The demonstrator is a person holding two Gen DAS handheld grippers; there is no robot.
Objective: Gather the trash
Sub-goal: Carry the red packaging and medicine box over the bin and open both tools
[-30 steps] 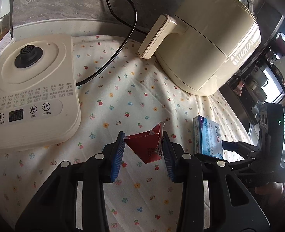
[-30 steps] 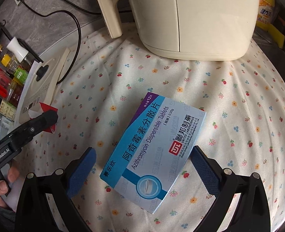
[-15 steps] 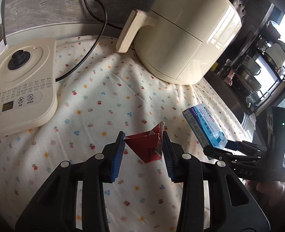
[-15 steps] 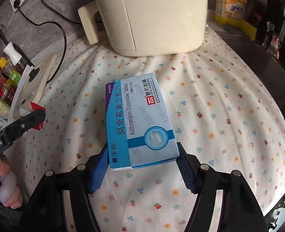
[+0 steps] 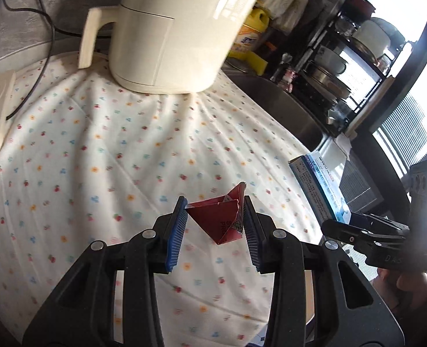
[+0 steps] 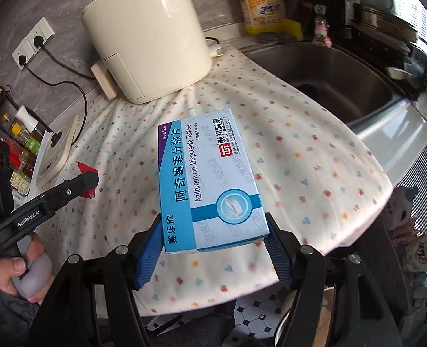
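Red folded card, a crumpled little carton scrap (image 5: 219,222), sits pinched between the ribbed blue pads of the left gripper (image 5: 215,228), held clear above the flowered cloth (image 5: 103,150); its torn upper flap pokes up past the right-hand pad. Seen from the right wrist, the same scrap shows as a red corner at the tip of that gripper's black finger, well to the left of the box.

Pale blue and white cardboard makes up the other piece, a flat rectangular medicine box (image 6: 210,182) printed with a tablet picture and a red logo. Its near end is clamped between the pads of the right gripper (image 6: 213,248), whose jaws have just closed in onto it, and the box juts forward and upward over the cloth, lifted off the surface.

Beneath both lies thin cream fabric, wrinkled, dotted with small coloured flowers, draped over the counter edge. Behind stands a smooth, glossy cream appliance (image 6: 146,40), rounded, with a blocky handle. A steel sink (image 6: 323,75) lies to the right, a yellow detergent bottle (image 6: 261,3) behind it. A hand (image 6: 25,271) grips the left gripper's pale handle.
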